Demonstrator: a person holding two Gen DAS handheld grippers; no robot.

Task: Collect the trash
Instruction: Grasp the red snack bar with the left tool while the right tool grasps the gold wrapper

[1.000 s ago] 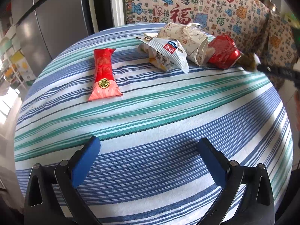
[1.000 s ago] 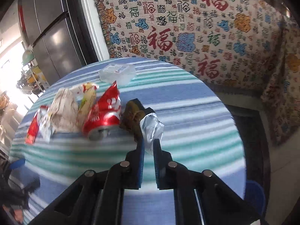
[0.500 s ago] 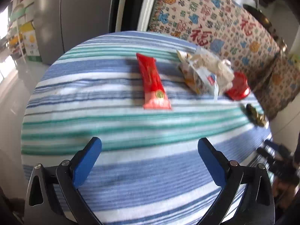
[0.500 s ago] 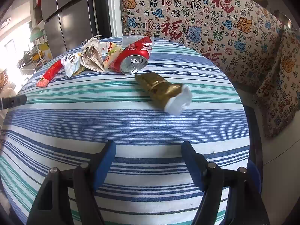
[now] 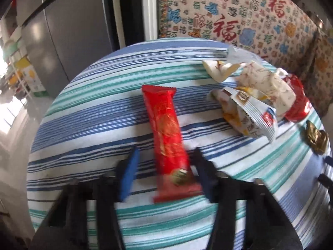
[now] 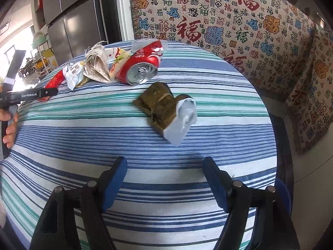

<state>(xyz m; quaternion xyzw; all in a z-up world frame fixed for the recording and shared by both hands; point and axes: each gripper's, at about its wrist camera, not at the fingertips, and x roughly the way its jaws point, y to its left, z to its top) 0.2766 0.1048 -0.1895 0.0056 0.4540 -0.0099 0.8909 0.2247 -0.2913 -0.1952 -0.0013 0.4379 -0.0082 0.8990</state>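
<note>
A long red snack wrapper (image 5: pixel 166 133) lies on the striped tablecloth (image 5: pixel 87 125). Its near end sits between the jaws of my left gripper (image 5: pixel 166 158), which are closing; a gap still shows beside the left pad (image 5: pixel 129 173). My right gripper (image 6: pixel 164 162) hangs over the cloth with its jaws opening and nothing between them. Ahead of it lies a brown-green packet with a grey-white end (image 6: pixel 162 106). Further back a crushed red can (image 6: pixel 141 66) rests beside crumpled paper wrappers (image 6: pixel 96 66) and a white snack bag (image 6: pixel 72 73).
The round table's edge (image 6: pixel 268 125) drops off to the right, with a sofa under a patterned throw (image 6: pixel 229 27) behind it. Grey fridge doors (image 6: pixel 79 20) stand at the back left. A person's hand (image 6: pixel 9 125) holds the left gripper at the table's left side.
My left gripper has moved up to the red wrapper and its jaws have narrowed around it. My right gripper let go of the brown-green packet, opened and drew back.
</note>
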